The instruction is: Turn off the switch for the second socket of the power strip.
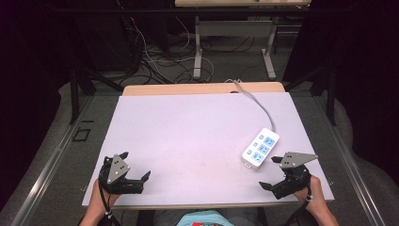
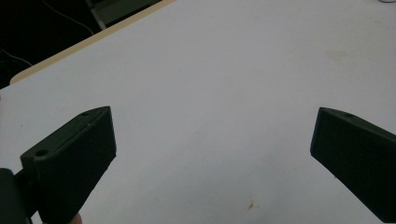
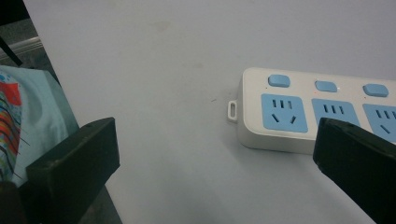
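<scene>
White power strip (image 1: 260,148), no legible writing; both claws (image 1: 136,166) (image 1: 271,172) spread apart, empty.

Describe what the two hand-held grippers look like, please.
Both are black and two-jawed. The left hand-held gripper and the right hand-held gripper each carry a grey three-cornered plate on top. Up close, the jaws are blocky wedges with ribbed inner faces and small screw holes. A dark cable trails at each wrist.

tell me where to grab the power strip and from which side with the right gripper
Grip the power strip across its narrow width at the near end, by the small hanging tab, coming from above with the right gripper, whose jaws stand open close by. The body is long, flat and lies flat on the table, and its cable leaves the far end, so the near end is likely freest.
</scene>
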A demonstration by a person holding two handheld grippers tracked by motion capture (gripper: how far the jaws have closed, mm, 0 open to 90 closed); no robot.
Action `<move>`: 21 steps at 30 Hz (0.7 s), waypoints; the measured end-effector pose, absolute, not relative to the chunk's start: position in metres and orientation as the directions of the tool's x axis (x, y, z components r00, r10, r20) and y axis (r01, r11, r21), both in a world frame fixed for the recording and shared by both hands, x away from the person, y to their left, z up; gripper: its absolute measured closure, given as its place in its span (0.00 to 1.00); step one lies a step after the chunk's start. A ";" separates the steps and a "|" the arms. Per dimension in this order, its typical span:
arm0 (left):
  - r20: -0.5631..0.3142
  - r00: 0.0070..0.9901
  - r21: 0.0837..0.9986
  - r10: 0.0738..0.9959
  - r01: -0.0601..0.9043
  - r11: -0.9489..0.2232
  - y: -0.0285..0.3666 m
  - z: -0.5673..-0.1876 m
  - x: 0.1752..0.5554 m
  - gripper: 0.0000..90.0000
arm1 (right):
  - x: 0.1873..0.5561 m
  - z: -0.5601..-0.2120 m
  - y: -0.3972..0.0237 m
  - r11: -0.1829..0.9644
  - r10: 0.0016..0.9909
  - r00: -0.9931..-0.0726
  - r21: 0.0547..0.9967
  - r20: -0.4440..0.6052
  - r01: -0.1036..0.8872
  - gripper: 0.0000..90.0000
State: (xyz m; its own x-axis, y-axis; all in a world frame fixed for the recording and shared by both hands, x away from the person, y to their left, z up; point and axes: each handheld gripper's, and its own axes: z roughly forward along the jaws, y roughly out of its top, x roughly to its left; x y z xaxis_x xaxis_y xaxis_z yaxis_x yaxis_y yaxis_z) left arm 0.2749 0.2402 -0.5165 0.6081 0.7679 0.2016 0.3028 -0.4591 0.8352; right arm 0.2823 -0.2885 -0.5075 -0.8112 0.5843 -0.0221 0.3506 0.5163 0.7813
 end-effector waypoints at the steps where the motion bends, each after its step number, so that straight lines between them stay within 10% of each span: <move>1: 0.201 0.608 0.835 0.768 0.303 -0.459 0.240 -0.516 0.275 0.00 | 0.282 -0.507 -0.288 0.517 0.586 -0.810 0.778 -0.019 0.356 0.00; 21: 0.212 0.615 0.824 0.759 0.304 -0.477 0.238 -0.518 0.277 0.00 | 0.287 -0.509 -0.286 0.532 0.586 -0.809 0.772 -0.040 0.347 0.00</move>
State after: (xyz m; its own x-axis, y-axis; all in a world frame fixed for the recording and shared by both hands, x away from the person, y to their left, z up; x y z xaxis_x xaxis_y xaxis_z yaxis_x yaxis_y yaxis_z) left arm 0.2767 0.2378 -0.5176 0.6153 0.7592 0.2121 0.3045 -0.4771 0.8244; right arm 0.2866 -0.2856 -0.5093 -0.8094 0.5858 -0.0399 0.3471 0.5322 0.7722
